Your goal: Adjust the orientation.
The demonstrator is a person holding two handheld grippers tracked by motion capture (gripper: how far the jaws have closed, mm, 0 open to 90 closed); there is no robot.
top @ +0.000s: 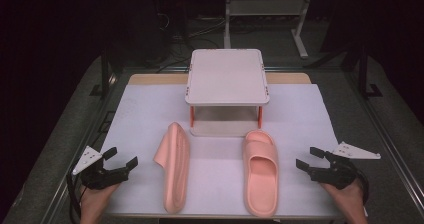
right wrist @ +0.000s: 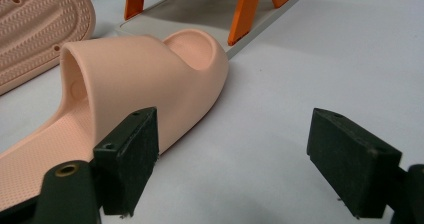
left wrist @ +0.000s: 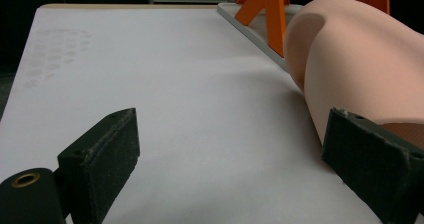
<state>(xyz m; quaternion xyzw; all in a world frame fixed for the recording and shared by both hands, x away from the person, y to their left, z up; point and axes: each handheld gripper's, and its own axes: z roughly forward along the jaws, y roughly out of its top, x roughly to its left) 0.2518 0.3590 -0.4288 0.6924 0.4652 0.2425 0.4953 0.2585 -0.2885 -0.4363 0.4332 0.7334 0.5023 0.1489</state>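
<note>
While two pink slide sandals lie on the white-covered table [top: 140, 104] in the high view, both grippers are held off them with jaws spread and nothing between the pads. The left gripper [top: 122, 157] waits at about 9 o'clock of the left sandal [top: 173, 166], which is tipped on its edge with the sole turned outward. The right gripper [top: 309, 158] waits at about 3 o'clock of the right sandal [top: 260, 171], which sits flat, strap up and toe toward the small two-tier rack [top: 227, 76] at 12 o'clock. A pickup appears to be the step in hand; it would likely be done best if each sandal were approached low and from the side, with one pad slid under or inside the strap before the jaws are closed.

In the left gripper view, the released jaws frame bare cloth; the smooth, rounded peach body of the tilted sandal [left wrist: 357, 69] rises at 2 o'clock, close behind the right-hand pad, though contact cannot be told. The rack's orange legs [left wrist: 266, 9] are seen beyond.

In the right gripper view, the upright sandal [right wrist: 150, 81] is set at 10 o'clock, its thick strap arched over a finely textured footbed. It is matte, one-piece and probably soft foam, so a firm, centred pinch on the strap is advised. The other sandal's dimpled sole [right wrist: 37, 26] is seen at far left.
</note>
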